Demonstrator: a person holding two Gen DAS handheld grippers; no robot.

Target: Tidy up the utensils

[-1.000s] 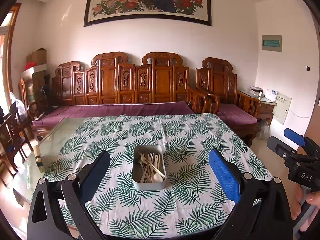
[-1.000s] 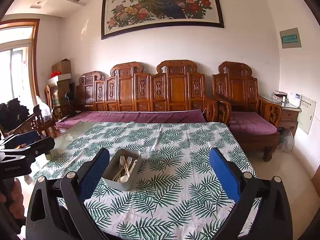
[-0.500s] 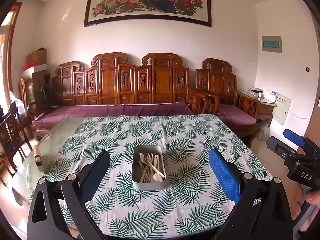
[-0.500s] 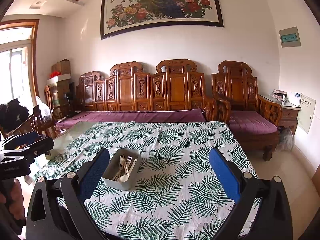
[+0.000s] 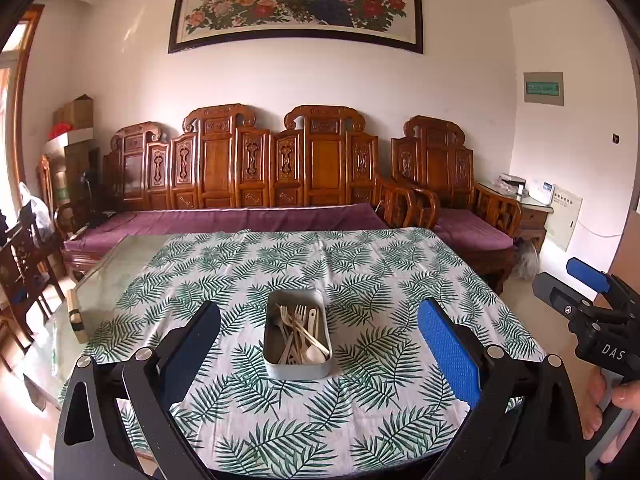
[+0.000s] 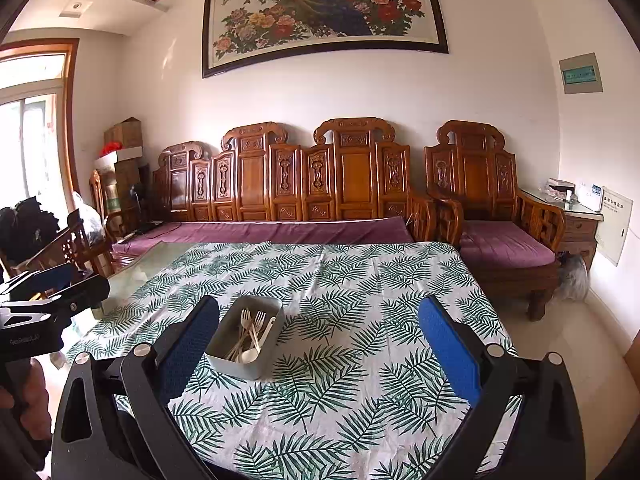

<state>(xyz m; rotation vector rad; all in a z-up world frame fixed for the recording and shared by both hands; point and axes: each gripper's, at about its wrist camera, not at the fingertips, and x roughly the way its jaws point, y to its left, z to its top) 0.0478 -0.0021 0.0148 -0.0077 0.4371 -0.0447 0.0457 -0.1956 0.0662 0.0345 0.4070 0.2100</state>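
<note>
While both views sit almost as they did a second ago, nothing tells an early stage from a finished one. Leaf-printed cloth drapes the glass-topped table (image 5: 120, 276). Near its middle stands a round-cornered metal tin (image 5: 298, 366) holding the pale forks and spoon (image 5: 302, 334), loosely crossed. Left gripper (image 5: 320, 350) and right gripper (image 6: 320, 350) hang spread wide, empty, short of it.

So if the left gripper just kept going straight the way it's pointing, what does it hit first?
Probably the metal tray of utensils, which sits centred between the open left gripper fingers on the tablecloth; nothing lies in between, though depth is hard to judge.
</note>
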